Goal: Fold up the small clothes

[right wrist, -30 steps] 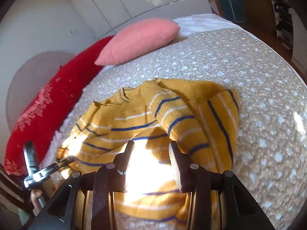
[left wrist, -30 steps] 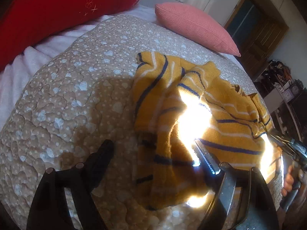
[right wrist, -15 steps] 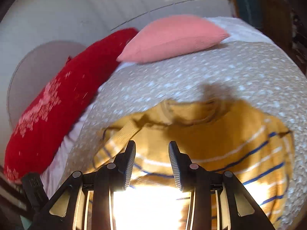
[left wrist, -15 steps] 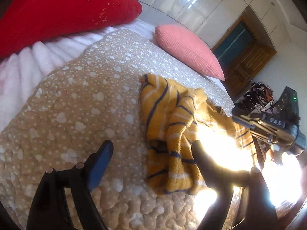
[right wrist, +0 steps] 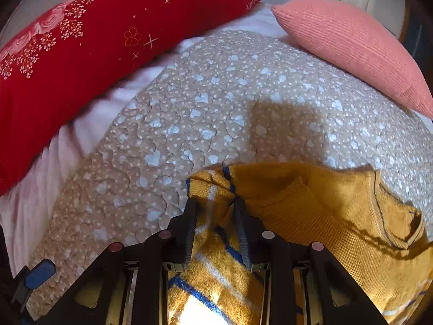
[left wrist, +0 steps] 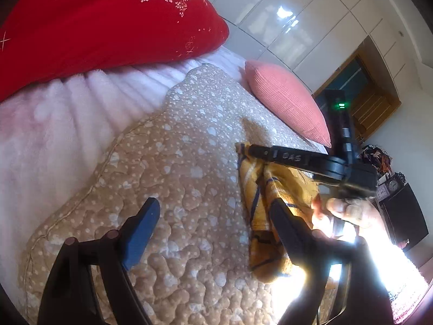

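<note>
A small yellow sweater with blue and white stripes (right wrist: 319, 216) lies on a beige quilt with white hearts (right wrist: 216, 103). My right gripper (right wrist: 215, 205) is shut on a striped fold of the sweater, which bunches between its fingers and lifts off the quilt. In the left wrist view the sweater (left wrist: 259, 197) hangs folded under the right gripper (left wrist: 249, 149). My left gripper (left wrist: 213, 208) is open and empty, just left of the sweater above the quilt (left wrist: 189, 162).
A large red pillow (right wrist: 94, 40) and a pink pillow (right wrist: 351, 46) lie at the head of the bed, on a pink-white fluffy blanket (left wrist: 54, 124). White wardrobe doors (left wrist: 297, 21), a wooden door and cluttered shelves stand beyond the bed. Strong sun glare sits at lower right.
My right gripper moved across to the sweater's left side and closed on a striped fold, lifting it. My left gripper drew back to the left, off the sweater, and stayed open.
</note>
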`<state>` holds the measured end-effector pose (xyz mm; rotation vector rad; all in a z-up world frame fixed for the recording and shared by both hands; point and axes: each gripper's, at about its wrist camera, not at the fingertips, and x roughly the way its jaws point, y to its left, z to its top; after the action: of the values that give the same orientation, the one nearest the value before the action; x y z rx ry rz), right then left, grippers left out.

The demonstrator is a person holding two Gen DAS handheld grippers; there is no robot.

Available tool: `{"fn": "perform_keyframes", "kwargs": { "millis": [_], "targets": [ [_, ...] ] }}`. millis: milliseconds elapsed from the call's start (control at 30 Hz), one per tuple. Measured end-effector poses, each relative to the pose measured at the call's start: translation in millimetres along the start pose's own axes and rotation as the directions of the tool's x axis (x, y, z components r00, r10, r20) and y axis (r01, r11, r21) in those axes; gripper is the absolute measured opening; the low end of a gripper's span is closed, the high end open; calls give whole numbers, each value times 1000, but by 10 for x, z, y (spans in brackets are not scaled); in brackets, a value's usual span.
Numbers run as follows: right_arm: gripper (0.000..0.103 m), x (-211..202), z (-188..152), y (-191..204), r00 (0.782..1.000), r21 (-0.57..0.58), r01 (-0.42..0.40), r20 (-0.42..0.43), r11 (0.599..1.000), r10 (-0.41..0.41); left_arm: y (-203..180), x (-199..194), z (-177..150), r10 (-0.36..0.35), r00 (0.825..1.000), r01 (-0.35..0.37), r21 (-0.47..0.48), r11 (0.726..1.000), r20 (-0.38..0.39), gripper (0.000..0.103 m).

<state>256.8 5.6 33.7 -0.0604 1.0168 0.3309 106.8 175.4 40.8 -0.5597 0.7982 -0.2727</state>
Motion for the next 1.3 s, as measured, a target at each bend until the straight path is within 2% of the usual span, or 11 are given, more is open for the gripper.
{"fn": "perform_keyframes", "kwargs": {
  "millis": [167, 367, 500, 633, 767, 867, 933, 967, 1033, 1200, 1300],
  "targets": [
    [32, -763, -339, -5, 986, 68, -124, 121, 990, 115, 116, -70, 50, 0, 1000, 1, -45, 999, 18, 83],
    [16, -986, -1062, 107, 992, 36, -110, 65, 993, 107, 170, -108, 56, -14, 1000, 15, -79, 997, 9, 83],
    [18, -523, -1380, 149, 960, 147, -249, -97, 957, 264, 5, -78, 28, -35, 999, 34, -33, 999, -10, 83],
    [17, -925, -1586, -190, 945, 234, -324, 40, 917, 324, -322, -46, -90, -97, 993, 101, 59, 993, -61, 83],
    [19, -1583, -1979, -876, 986, 301, -148, 125, 942, 115, -655, 179, -293, -93, 985, 119, 186, 975, -143, 83],
    [26, -1729, -2305, -1281, 997, 295, 70, 8, 953, -75, -758, 441, -441, 6, 976, 50, 254, 966, -216, 83],
    [25, -1677, -2522, -1545, 969, 215, 244, -96, 945, -228, -743, 583, -524, 100, 968, -28, 297, 955, -229, 83],
    [11, -1692, -2637, -1700, 959, 205, 279, -109, 938, -262, -738, 611, -543, 110, 967, -35, 306, 951, -231, 83],
    [0, -1827, -2785, -2054, 975, 336, 222, -76, 915, -209, -760, 603, -552, 124, 969, -49, 323, 945, -215, 83],
    [9, -2210, -2905, -2566, 837, 461, 532, -160, 710, -523, -770, 629, -581, 146, 968, -69, 342, 937, -204, 83],
    [9, -2420, -2872, -2589, 857, 509, 474, -82, 718, -508, -775, 625, -578, 143, 968, -67, 335, 940, -208, 83]
  ]
}}
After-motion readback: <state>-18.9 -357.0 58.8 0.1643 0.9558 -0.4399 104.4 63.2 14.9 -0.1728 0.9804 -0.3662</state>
